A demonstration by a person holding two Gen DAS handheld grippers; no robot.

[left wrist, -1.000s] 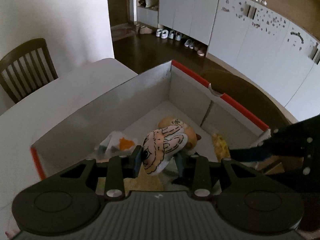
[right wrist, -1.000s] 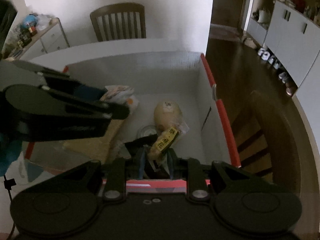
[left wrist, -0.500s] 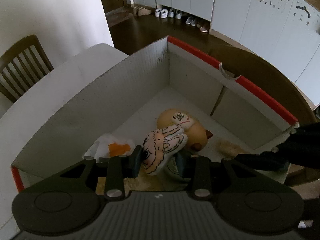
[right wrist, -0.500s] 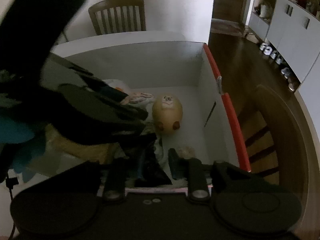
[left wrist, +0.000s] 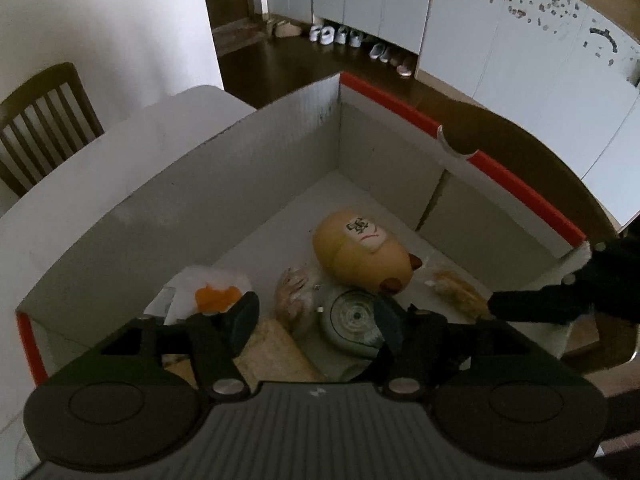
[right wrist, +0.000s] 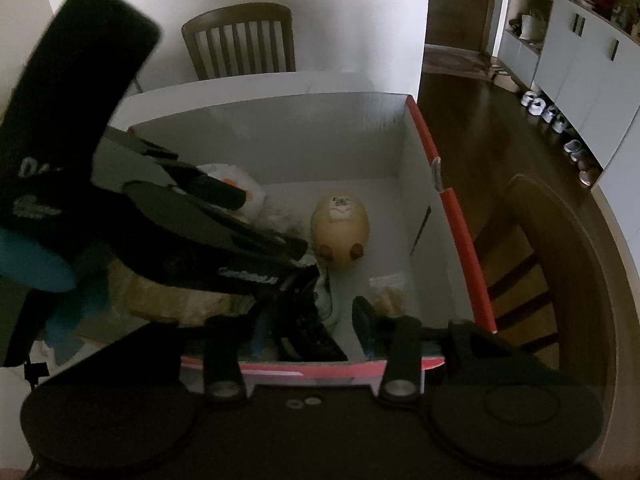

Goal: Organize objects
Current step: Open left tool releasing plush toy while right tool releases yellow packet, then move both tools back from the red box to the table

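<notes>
Inside the white box (left wrist: 224, 200), the left gripper (left wrist: 316, 316) is hanging with jaws just opened, empty, above a dropped plush glove (left wrist: 292, 296). The right gripper (right wrist: 308, 324) is widening beside a snack packet (right wrist: 386, 294). Both should be lifting straight up, clear of the walls.

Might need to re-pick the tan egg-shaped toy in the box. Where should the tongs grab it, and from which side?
Grip the tan egg-shaped toy across its narrower rounded end, the one with the printed patch, coming from above. It lies on its side on the box floor with that end clear toward the far corner; the round grey tin crowds its near end. The smooth shell may slip, so probably close slowly.
</notes>
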